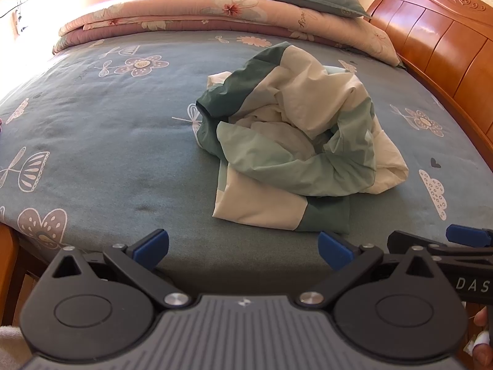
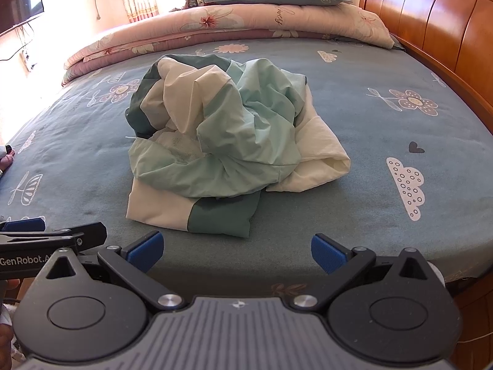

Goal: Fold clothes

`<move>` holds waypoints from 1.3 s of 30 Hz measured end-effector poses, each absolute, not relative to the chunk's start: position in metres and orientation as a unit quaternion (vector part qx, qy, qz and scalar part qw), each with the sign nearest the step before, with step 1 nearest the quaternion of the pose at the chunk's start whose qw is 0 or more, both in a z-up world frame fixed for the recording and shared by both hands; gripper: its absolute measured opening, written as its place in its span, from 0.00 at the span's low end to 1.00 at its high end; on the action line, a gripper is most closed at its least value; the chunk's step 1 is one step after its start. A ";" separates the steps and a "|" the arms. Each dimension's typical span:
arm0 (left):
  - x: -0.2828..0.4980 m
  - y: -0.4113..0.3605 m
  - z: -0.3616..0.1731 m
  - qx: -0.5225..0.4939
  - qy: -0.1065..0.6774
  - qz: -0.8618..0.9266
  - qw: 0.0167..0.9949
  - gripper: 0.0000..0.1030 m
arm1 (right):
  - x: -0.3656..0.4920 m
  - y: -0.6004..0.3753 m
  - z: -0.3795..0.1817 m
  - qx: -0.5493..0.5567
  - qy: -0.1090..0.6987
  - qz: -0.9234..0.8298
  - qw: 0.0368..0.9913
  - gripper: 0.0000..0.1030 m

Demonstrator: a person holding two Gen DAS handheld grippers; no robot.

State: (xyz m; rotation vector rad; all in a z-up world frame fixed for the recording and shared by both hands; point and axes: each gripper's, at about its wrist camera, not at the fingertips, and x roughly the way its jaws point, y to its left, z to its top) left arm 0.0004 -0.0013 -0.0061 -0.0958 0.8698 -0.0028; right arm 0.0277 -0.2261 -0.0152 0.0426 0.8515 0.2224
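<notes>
A bed [image 1: 107, 154] with a blue sheet is shown. A crumpled garment [image 1: 292, 141] is heaped mid-sheet. The left gripper [image 1: 243, 251] and right gripper [image 2: 237, 251] are held level, side by side at the near edge, fingers spread wide, nothing gripped, short of the garment.

The left gripper [image 1: 243, 248] sits at the bottom of its frame, blue fingertips [image 1: 152, 245] wide apart and holding nothing. The right gripper [image 2: 237, 248] is the same at the bottom of its frame, and it appears also at the lower right edge of the left view.
</notes>
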 end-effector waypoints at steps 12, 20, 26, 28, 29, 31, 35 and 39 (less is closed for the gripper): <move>0.002 -0.001 -0.007 -0.049 0.421 0.009 0.906 0.99 | 0.030 -0.228 -0.018 0.024 0.415 0.106 0.903 1.00; 0.002 -0.001 -0.006 -0.051 0.420 0.015 0.906 0.99 | 0.030 -0.228 -0.017 0.024 0.414 0.106 0.904 1.00; 0.002 0.001 -0.005 -0.054 0.418 0.019 0.907 0.99 | 0.030 -0.228 -0.016 0.024 0.413 0.105 0.904 1.00; 0.002 0.001 -0.004 -0.055 0.415 0.020 0.908 0.99 | 0.030 -0.228 -0.016 0.024 0.412 0.105 0.905 1.00; 0.002 0.001 -0.004 -0.056 0.413 0.019 0.909 0.99 | 0.029 -0.228 -0.015 0.023 0.410 0.105 0.906 1.00; 0.003 0.001 -0.003 -0.056 0.411 0.019 0.910 0.99 | 0.029 -0.228 -0.015 0.021 0.406 0.105 0.908 1.00; 0.004 -0.001 -0.003 -0.053 0.409 0.019 0.911 0.99 | 0.029 -0.226 -0.015 0.011 0.400 0.104 0.911 1.00; 0.007 -0.002 -0.004 -0.050 0.406 0.017 0.912 0.99 | 0.032 -0.227 -0.018 0.012 0.397 0.104 0.912 1.00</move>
